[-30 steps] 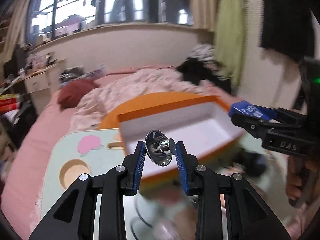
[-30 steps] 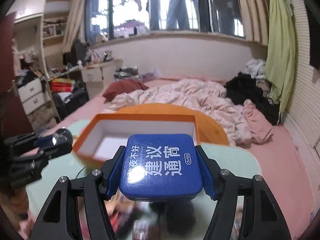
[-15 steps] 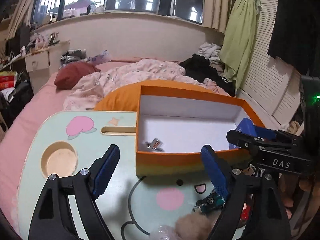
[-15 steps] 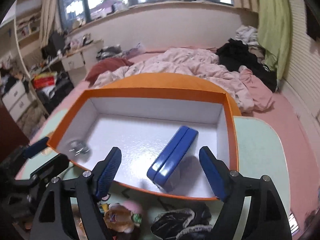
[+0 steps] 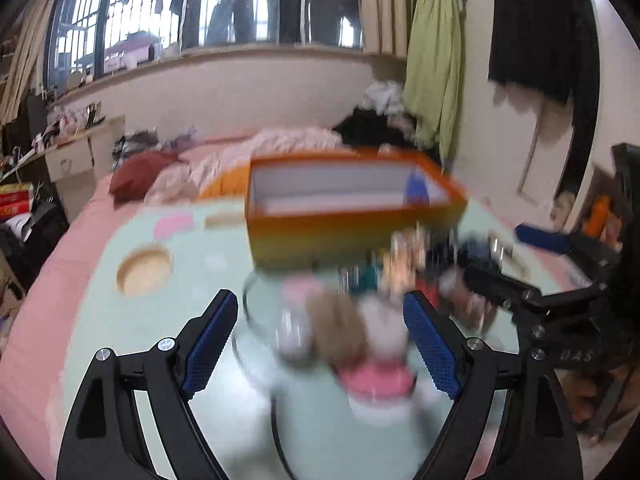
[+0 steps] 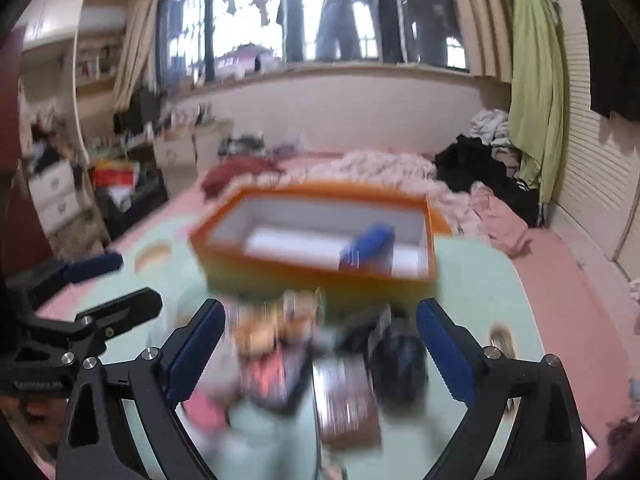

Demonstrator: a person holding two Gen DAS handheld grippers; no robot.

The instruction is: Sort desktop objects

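An orange box (image 5: 352,236) (image 6: 320,276) with a white inside stands on the pale green lap table (image 5: 160,312). The blue tin (image 6: 366,246) (image 5: 416,190) lies inside it at the right. A blurred heap of small items (image 5: 360,320) (image 6: 320,352) sits in front of the box: a brown fuzzy ball, a pink-and-white thing, a black pouch, a brown packet. My left gripper (image 5: 320,344) hangs open over the heap, holding nothing. My right gripper (image 6: 320,348) is still opening, with nothing gripped between its pads.
A round cup hole (image 5: 145,268) and a pink cloud print (image 5: 172,226) mark the table's left part. A bed with a pink quilt (image 6: 380,168) lies behind. Clothes hang at the right wall. The right gripper's arm (image 5: 552,288) shows at right in the left wrist view.
Both grippers opened and let go: the metal knob and the blue tin now lie in the orange box. Both hands then drew back and down toward the heap in front.
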